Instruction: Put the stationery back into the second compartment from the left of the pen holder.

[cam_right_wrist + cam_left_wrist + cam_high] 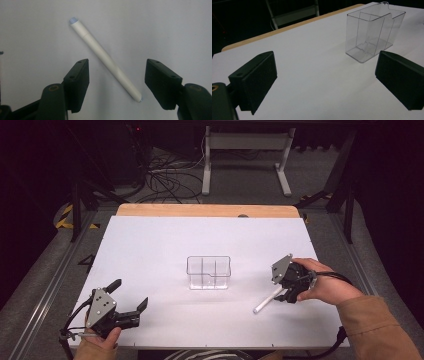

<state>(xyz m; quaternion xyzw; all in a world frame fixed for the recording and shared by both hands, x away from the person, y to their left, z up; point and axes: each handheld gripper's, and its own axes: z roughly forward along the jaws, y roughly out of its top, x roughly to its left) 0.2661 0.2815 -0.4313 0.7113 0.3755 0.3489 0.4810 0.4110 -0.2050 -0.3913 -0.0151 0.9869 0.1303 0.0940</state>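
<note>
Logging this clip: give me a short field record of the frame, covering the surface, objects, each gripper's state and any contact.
surface: white table
container: clear plastic organizer, upright, mid-table, looks empty
pen: white pen lying flat, right of the organizer
left gripper: open, near front-left corner, holding nothing
right gripper: open, fingers straddling the pen, not closed on it
contact: no grasp visible

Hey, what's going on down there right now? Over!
Left tongs open, resting near table edge. Right tongs open, straddling the white pen, not gripping yet. Clear box empty, mid-table. Nothing in the way.
</note>
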